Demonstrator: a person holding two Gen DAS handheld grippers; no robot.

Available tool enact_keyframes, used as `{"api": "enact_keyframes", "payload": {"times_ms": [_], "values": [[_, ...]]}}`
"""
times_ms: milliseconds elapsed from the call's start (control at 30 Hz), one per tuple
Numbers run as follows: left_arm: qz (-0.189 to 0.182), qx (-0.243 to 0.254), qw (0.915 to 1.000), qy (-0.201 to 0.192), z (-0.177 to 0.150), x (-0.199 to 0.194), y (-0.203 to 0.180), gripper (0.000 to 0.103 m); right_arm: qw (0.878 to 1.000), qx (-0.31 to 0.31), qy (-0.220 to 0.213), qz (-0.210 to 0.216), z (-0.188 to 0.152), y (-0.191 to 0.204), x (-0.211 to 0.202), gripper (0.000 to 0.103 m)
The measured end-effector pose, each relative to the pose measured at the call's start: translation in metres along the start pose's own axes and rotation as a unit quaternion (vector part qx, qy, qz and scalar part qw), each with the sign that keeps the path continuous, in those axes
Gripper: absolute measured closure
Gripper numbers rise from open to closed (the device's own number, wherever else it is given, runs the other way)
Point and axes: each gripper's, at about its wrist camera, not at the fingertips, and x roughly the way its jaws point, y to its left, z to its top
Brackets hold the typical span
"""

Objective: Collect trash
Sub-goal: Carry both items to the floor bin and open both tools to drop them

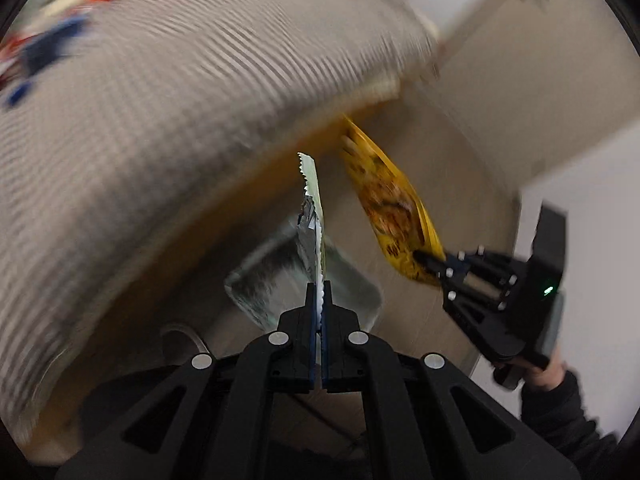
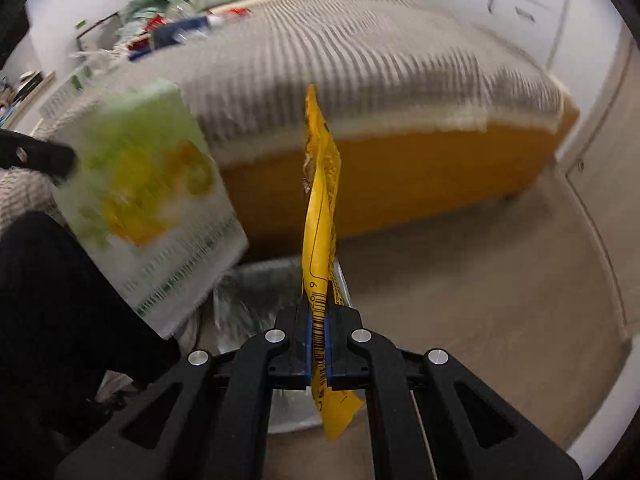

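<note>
Left claw [image 1: 320, 300] clamped on the edge of a white-and-green wrapper [image 1: 314, 216], held by one thin margin so the rest stands clear of the pads. Right claw [image 2: 319, 320] pinched on a yellow snack bag [image 2: 320, 200] near its barcode end, likewise dangling free. Both carried off the floor, beside the bed's orange side board [image 2: 420, 184] and above a plastic-lined bin [image 1: 280, 280] on the floor (liner blurred), presumably positioned for dropping in. More litter left at the far head end of the bed [image 2: 360, 52].
</note>
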Motion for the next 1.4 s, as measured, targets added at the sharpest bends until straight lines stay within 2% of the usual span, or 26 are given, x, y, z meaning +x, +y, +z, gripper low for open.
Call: {"api": "enact_keyframes", "payload": {"times_ms": [167,233,333,467,500,567,667,767,867,933,1000,1200,1300,1400], "values": [[0.002,0.036,0.9939,0.104,0.021,0.109,-0.028,0.103,0.998,0.036,0.049,0.006,-0.039,-0.028,0.046,0.099],[-0.006,0.042,0.9876,0.151,0.025,0.154,-0.036,0.103,0.997,0.050,0.066,0.007,-0.052,-0.037,0.063,0.099],[0.003,0.046,0.9815,0.186,0.023,0.207,-0.038,0.103,0.994,0.070,0.084,0.008,-0.066,-0.045,0.080,0.099],[0.018,0.042,0.9738,0.223,0.007,0.253,-0.030,0.103,0.991,0.087,0.098,0.016,-0.075,-0.048,0.094,0.099],[0.027,0.052,0.9690,0.240,0.001,0.268,-0.028,0.085,0.991,0.088,0.100,0.018,-0.078,-0.047,0.097,0.099],[0.089,0.084,0.9560,0.267,-0.006,0.289,-0.023,0.037,0.991,0.086,0.104,0.021,-0.083,-0.046,0.102,0.099],[0.140,0.113,0.9538,0.240,-0.005,0.281,-0.018,0.037,0.991,0.073,0.106,0.025,-0.084,-0.049,0.105,0.099],[0.161,0.095,0.9561,0.225,0.004,0.257,-0.007,0.037,0.992,0.060,0.109,0.032,-0.091,-0.042,0.105,0.099],[0.161,0.055,0.9660,0.195,0.015,0.214,0.003,0.037,0.992,0.044,0.115,0.035,-0.094,-0.031,0.110,0.099],[0.146,0.046,0.9773,0.146,0.022,0.173,0.005,0.037,0.992,0.025,0.121,0.037,-0.092,-0.025,0.115,0.099],[0.142,0.048,0.9825,0.110,0.025,0.138,0.002,0.036,0.991,-0.003,0.129,0.033,-0.088,-0.016,0.122,0.098],[0.121,0.018,0.9918,0.037,0.028,0.053,0.009,0.036,0.982,-0.102,0.161,0.010,-0.082,0.014,0.160,0.098],[0.113,0.011,0.9935,0.010,0.023,0.021,0.012,0.036,0.973,-0.141,0.180,0.022,-0.088,0.031,0.168,0.098],[0.103,0.007,0.9947,-0.006,0.017,-0.005,0.015,0.036,0.969,-0.146,0.194,0.039,-0.095,0.042,0.165,0.098]]}}
